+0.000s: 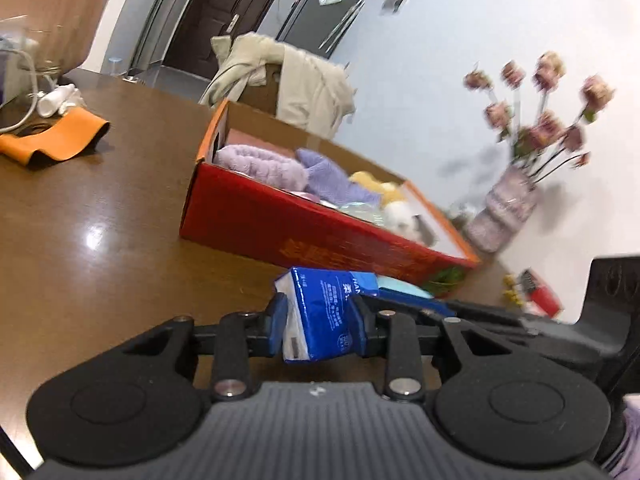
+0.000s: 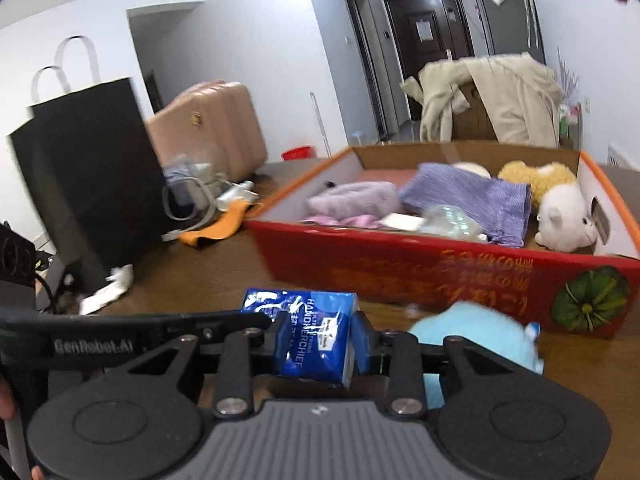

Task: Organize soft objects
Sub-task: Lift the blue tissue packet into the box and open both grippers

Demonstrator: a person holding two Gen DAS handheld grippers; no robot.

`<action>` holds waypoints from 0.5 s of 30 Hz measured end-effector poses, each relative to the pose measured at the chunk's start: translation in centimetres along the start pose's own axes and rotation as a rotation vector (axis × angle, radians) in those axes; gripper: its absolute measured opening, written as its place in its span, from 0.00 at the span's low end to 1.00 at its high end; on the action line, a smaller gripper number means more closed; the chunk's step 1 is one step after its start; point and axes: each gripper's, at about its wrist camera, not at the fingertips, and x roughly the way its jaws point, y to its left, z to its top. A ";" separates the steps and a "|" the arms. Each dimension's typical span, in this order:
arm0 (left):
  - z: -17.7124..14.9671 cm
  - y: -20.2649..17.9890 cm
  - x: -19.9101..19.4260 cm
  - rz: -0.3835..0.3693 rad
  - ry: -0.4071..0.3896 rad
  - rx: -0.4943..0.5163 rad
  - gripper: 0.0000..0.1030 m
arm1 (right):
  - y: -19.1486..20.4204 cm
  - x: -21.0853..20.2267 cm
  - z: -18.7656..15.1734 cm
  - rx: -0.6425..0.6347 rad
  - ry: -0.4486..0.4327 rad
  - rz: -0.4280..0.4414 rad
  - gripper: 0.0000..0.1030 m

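My left gripper (image 1: pixel 319 318) is shut on a blue tissue pack (image 1: pixel 318 312), held just above the brown table in front of the red cardboard box (image 1: pixel 280 220). My right gripper (image 2: pixel 316 344) is shut on the same blue tissue pack (image 2: pixel 316 336); the two grippers hold it from opposite sides. The box (image 2: pixel 400 268) holds a purple fluffy item (image 2: pixel 352 200), a lilac knitted cloth (image 2: pixel 472 196), a yellow plush (image 2: pixel 536 176) and a white plush (image 2: pixel 564 220). A light blue soft toy (image 2: pixel 480 336) lies on the table before the box.
An orange cloth (image 1: pixel 56 140) and white cables lie at the table's far left. A vase of flowers (image 1: pixel 508 204) stands by the wall. A black paper bag (image 2: pixel 88 184), crumpled tissue (image 2: pixel 108 288) and a pink suitcase (image 2: pixel 212 128) are at the left. A coat-draped chair (image 2: pixel 492 96) stands behind the box.
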 end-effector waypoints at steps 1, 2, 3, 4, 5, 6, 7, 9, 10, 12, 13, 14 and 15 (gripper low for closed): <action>-0.8 -0.3 -1.5 -0.013 -0.006 0.013 0.31 | 0.9 -1.1 -0.6 0.003 -0.014 -0.003 0.29; -1.3 -0.5 -2.6 -0.018 -0.008 0.019 0.29 | 1.7 -2.2 -1.4 0.023 -0.028 -0.004 0.26; -2.0 -0.7 -3.7 -0.024 -0.004 0.016 0.28 | 2.3 -3.2 -2.1 0.048 -0.039 -0.010 0.23; -2.8 -0.8 -4.8 -0.033 0.008 0.008 0.28 | 3.0 -4.4 -3.1 0.067 -0.045 -0.014 0.22; -3.4 -1.0 -5.6 -0.035 0.011 0.004 0.26 | 3.6 -5.3 -3.9 0.066 -0.047 -0.019 0.21; -4.1 -1.3 -6.5 -0.038 0.009 0.004 0.26 | 4.1 -6.2 -4.7 0.068 -0.049 -0.027 0.19; -4.6 -1.5 -7.2 -0.041 0.008 0.006 0.26 | 4.7 -7.2 -5.7 0.077 -0.044 -0.031 0.18; -5.7 -2.2 -8.2 -0.057 0.007 0.009 0.26 | 5.5 -8.8 -7.1 0.092 -0.038 -0.050 0.17; -6.1 -2.6 -8.4 -0.064 0.012 0.014 0.26 | 5.7 -9.5 -7.7 0.093 -0.037 -0.064 0.17; -6.8 -3.7 -8.5 -0.081 0.019 0.041 0.26 | 5.8 -10.8 -8.6 0.097 -0.037 -0.095 0.17; -7.0 -4.1 -8.3 -0.086 0.023 0.048 0.26 | 5.7 -11.3 -8.8 0.104 -0.038 -0.106 0.17; -7.2 -4.7 -8.2 -0.092 0.028 0.058 0.26 | 5.4 -11.9 -9.0 0.115 -0.042 -0.115 0.17; -7.4 -5.1 -8.2 -0.096 0.029 0.066 0.26 | 5.2 -12.3 -9.1 0.119 -0.047 -0.123 0.17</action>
